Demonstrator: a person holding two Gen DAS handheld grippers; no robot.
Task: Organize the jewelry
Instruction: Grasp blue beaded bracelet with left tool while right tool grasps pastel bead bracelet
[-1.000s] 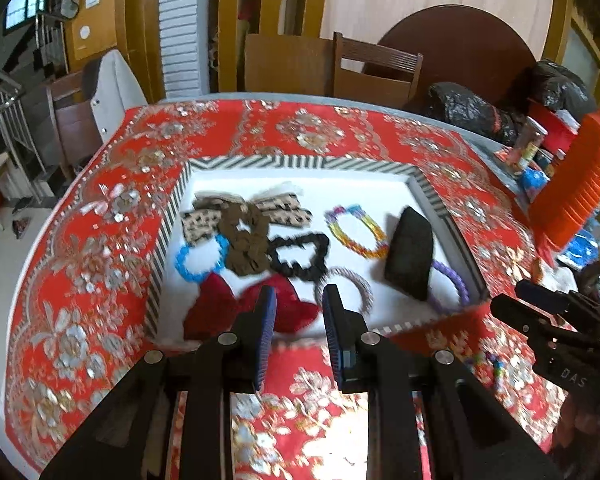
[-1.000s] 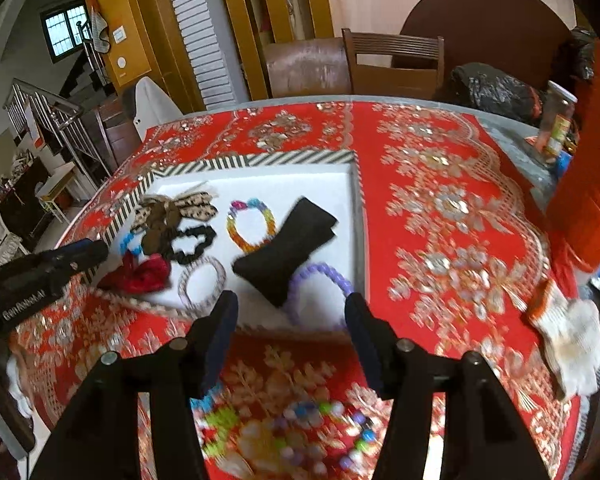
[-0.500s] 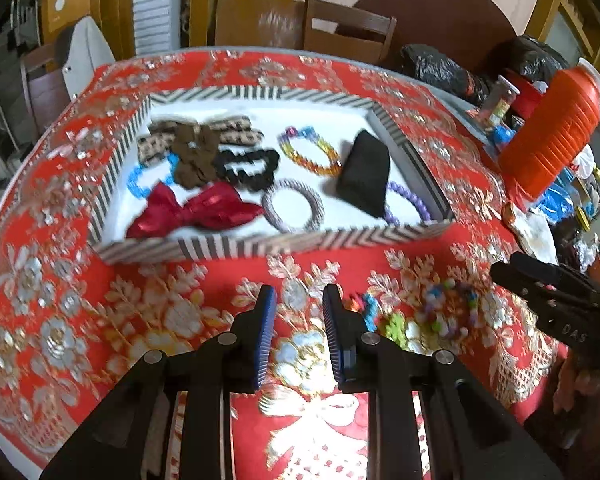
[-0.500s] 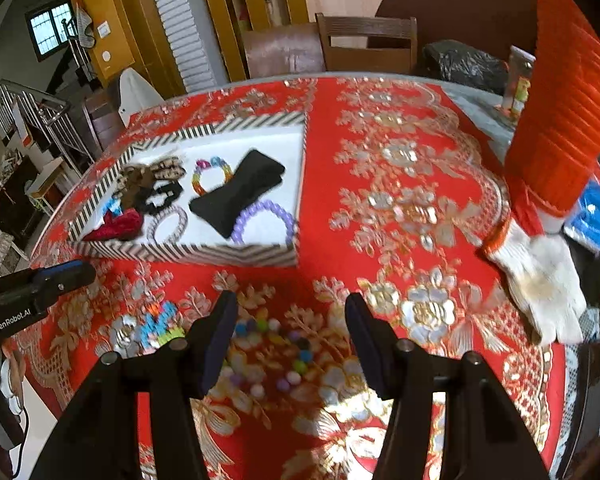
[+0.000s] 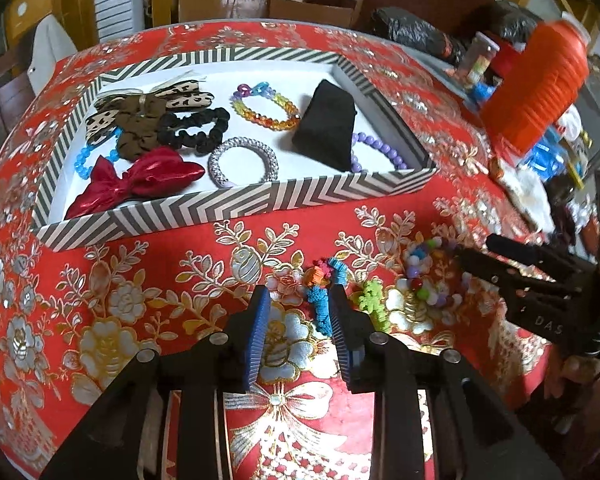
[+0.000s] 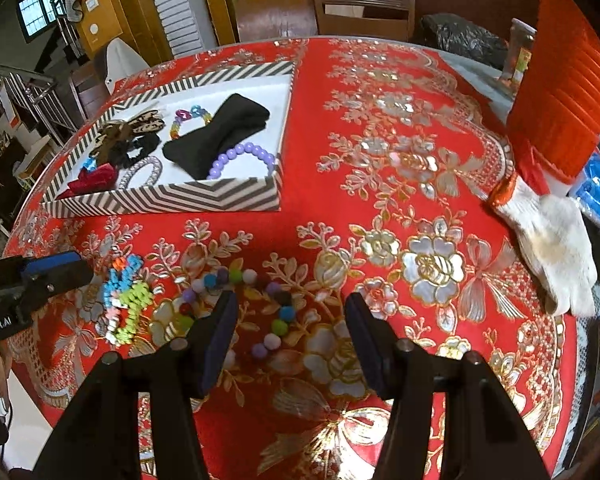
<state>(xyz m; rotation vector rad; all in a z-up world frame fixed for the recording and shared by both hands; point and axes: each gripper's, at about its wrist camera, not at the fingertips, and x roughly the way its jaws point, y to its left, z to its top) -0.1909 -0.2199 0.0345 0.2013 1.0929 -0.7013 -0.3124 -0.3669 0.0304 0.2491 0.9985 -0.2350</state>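
A striped tray [image 5: 236, 206] [image 6: 172, 200] holds a red bow [image 5: 140, 180], a black scrunchie [image 5: 192, 132], a silver bracelet [image 5: 244, 160], a rainbow bracelet [image 5: 264, 108], a black pouch [image 5: 328, 132] and a purple bead bracelet [image 6: 240, 156]. On the red cloth in front lie a multicoloured coil band [image 5: 324, 292] [image 6: 126, 300] and a pom-pom bracelet [image 6: 236, 304] [image 5: 424, 276]. My left gripper [image 5: 300, 300] is open and empty, its tips beside the coil band. My right gripper [image 6: 290, 308] is open and empty above the pom-pom bracelet.
An orange ribbed container [image 5: 540, 84] [image 6: 564, 80] stands at the right, with a white glove [image 6: 548, 236], blue plastic and black bags [image 5: 412, 36] near it. Wooden chairs [image 6: 364, 8] stand behind the table. The table edge lies just below both grippers.
Both grippers pulled back and down from over the tray to the cloth in front of it. The coil band and pom-pom bracelet now lie close to the fingertips.
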